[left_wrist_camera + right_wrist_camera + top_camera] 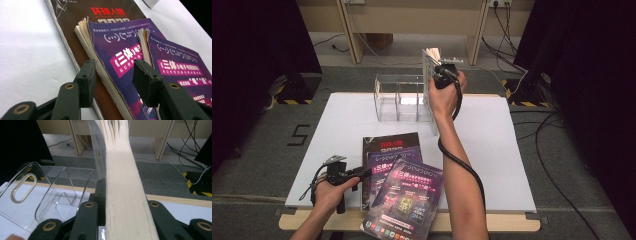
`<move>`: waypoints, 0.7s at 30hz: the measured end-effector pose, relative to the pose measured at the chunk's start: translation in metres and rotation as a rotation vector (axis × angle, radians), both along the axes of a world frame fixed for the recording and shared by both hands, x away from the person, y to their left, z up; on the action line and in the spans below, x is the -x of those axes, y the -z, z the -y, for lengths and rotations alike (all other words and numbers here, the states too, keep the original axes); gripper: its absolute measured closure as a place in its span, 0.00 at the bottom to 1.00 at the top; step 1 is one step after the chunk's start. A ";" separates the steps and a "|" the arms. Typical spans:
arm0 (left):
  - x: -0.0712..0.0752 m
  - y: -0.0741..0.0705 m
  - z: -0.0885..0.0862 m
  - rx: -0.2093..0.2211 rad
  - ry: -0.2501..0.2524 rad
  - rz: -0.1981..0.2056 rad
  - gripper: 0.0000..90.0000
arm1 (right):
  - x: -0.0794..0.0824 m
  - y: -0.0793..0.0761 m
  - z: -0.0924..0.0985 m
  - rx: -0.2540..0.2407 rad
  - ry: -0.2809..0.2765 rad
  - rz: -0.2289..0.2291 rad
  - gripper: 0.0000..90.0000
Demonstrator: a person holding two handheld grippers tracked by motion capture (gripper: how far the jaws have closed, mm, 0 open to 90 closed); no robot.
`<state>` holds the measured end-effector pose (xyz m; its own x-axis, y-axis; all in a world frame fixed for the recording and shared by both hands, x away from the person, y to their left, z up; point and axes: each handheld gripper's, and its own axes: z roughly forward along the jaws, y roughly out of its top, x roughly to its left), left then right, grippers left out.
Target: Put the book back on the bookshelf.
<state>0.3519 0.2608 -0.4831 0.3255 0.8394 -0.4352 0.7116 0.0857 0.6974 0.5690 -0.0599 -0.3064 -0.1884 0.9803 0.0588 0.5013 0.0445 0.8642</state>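
My right gripper (pixel 443 75) (pixel 122 195) is shut on a thick magazine (pixel 430 107) (pixel 120 170), held upright on edge with its pale page edge between the jaws. It stands just right of a clear acrylic rack (pixel 399 97) (pixel 50 190) with several dividers. Near the front edge, my left gripper (pixel 364 172) (pixel 116 80) is open at the left side of a fanned pile. That pile is a dark brown magazine (pixel 384 142) (pixel 75 15), a purple booklet (pixel 387 162) (pixel 112 42) on it, and a second purple booklet (pixel 407 200) (pixel 180 62) on top. The middle booklet's edge runs between the open jaws.
A white board (pixel 492 150) covers the wooden table. The top booklet overhangs the table's front edge. Beyond the table are grey carpet, wooden furniture legs (pixel 354 35) and black cables (pixel 557 150) on the floor at the right. Dark curtains flank both sides.
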 end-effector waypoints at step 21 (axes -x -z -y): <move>-0.001 0.000 -0.003 0.003 -0.004 0.002 0.59 | -0.011 0.008 -0.003 -0.025 0.031 0.087 0.83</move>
